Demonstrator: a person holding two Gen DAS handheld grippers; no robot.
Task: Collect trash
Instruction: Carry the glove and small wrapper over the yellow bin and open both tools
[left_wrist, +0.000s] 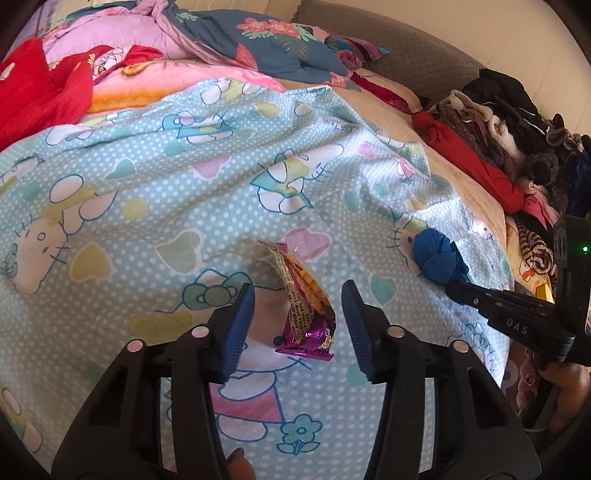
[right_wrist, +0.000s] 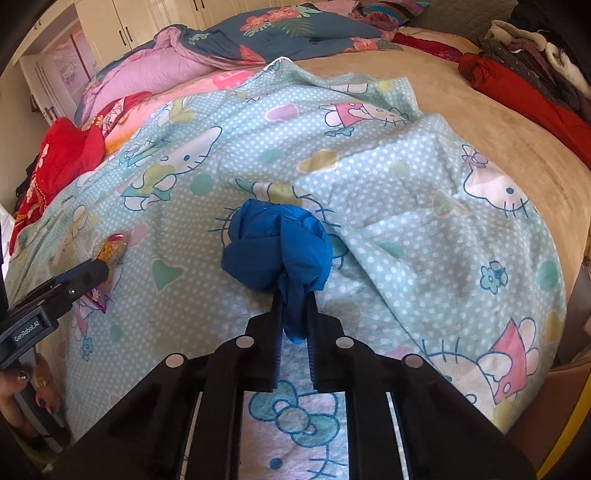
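Between my left gripper's (left_wrist: 298, 325) blue pads sits the wrapper (left_wrist: 304, 314), a crumpled purple-and-yellow snack sleeve lying on the sheet (left_wrist: 147, 177). Its long axis runs away from me, roughly in line with the fingers, crimped purple end nearest, torn yellow end furthest. Both pads stand clear of it with a gap on each side, so that gripper is part-open around the wrapper and holds nothing yet; I'd judge a straight squeeze would catch the wrapper across its narrow width. Further right on the same sheet, near the wrapper but apart from it, lies the blue wad (right_wrist: 277, 243), a balled-up piece of thin blue material. My right gripper (right_wrist: 294, 325) is clamped on the wad's near tail, jaws almost fully together with the blue pinched between them, and the bulk of the ball bulges just past the fingertips. So each hand has its own piece, left for the wrapper and right for the wad. I can't see any bin in either view.
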